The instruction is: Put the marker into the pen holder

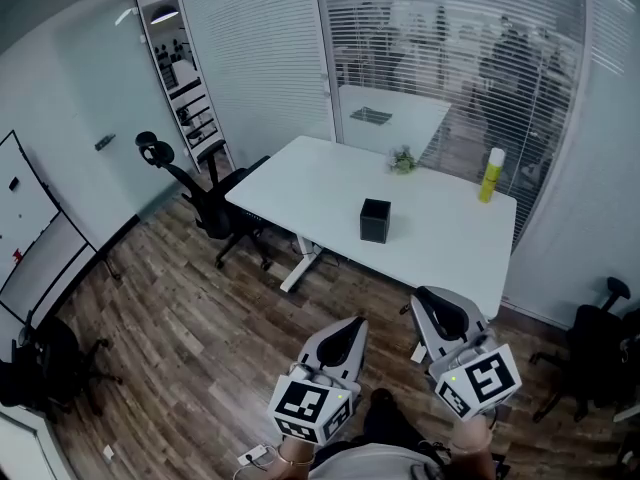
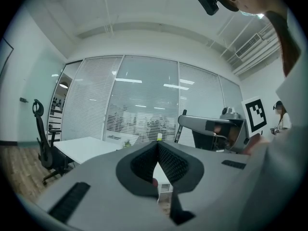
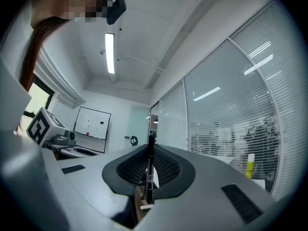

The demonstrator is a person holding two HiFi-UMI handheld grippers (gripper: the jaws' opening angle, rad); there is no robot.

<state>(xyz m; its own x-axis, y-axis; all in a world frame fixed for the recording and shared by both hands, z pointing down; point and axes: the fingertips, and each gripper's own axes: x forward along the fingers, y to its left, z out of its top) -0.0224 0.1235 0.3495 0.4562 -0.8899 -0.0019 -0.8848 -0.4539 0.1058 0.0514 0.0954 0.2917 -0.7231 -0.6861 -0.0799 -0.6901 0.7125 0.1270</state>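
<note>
A black marker (image 3: 149,170) stands upright between the jaws of my right gripper (image 3: 150,146), which is shut on it. The black cube pen holder (image 1: 375,220) sits near the middle of the white table (image 1: 300,183), well ahead of both grippers. My right gripper (image 1: 426,300) hangs over the floor near the table's front right corner. To its left, also short of the table, my left gripper (image 1: 355,324) is shut with nothing in it; its jaw tips meet in the left gripper view (image 2: 157,144).
A yellow bottle (image 1: 491,175) and a small plant (image 1: 403,160) stand at the table's far side. Black office chairs sit left of the table (image 1: 208,196) and at the far right (image 1: 600,343). Glass walls, a second table (image 1: 390,116) and a whiteboard (image 1: 25,223) ring the room.
</note>
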